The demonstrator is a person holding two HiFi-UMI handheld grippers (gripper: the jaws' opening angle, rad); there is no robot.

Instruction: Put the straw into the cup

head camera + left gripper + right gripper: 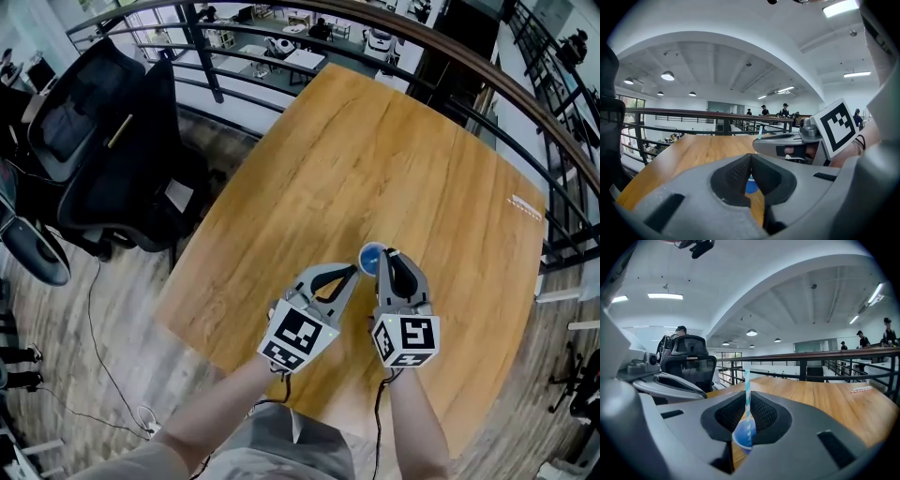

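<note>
A wooden table is carrying the work near its near edge. The left tongs are sitting narrow, apparently pinching the blue cup. The right tongs are gripping 1 striped straw, seemingly dipping into the cup. Letting go while the straw is leaning could be tipping the light cup over.

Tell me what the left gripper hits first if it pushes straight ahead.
The blue cup: it already sits at the left gripper's jaw tips, seemingly pinched at the rim. Just past it stands the straw, held by the right gripper. Depth is unclear.
</note>
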